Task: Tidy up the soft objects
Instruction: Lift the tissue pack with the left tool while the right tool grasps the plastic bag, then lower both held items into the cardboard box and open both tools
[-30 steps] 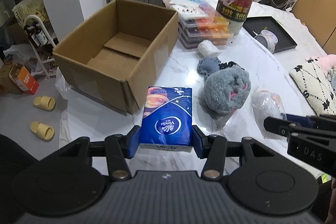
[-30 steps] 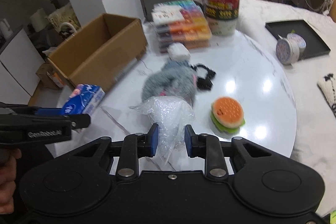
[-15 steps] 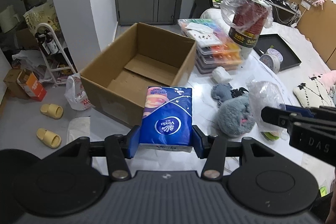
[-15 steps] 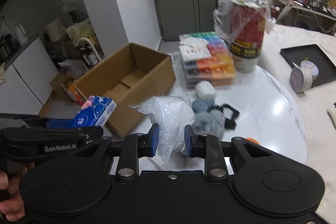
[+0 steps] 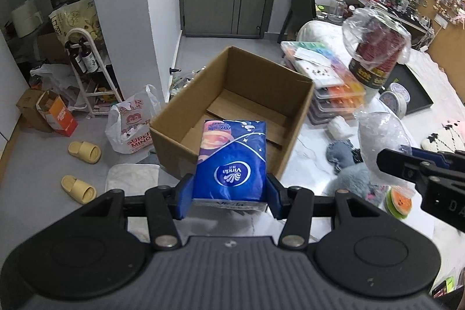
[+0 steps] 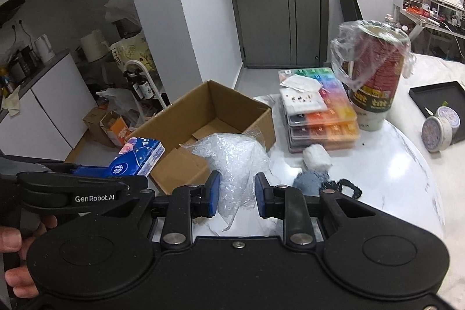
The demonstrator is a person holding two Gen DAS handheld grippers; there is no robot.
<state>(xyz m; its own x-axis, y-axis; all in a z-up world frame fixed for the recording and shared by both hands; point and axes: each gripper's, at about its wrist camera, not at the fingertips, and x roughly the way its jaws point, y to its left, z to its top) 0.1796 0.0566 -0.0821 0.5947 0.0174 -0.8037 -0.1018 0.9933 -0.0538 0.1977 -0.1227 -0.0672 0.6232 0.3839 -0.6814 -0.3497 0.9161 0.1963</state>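
**Count around the cardboard box**

One cardboard box [image 5: 232, 95]. Right of it: one stack of colourful cases [image 5: 328, 83], one wrapped cup tower [image 5: 375, 54], two round tins [image 6: 438, 127]. Left, on the floor: two yellow slippers [image 5: 81, 167].

Two close wrist views angled down along their jaws, both sharing the cardboard box [image 5: 232, 106] [image 6: 203, 121].
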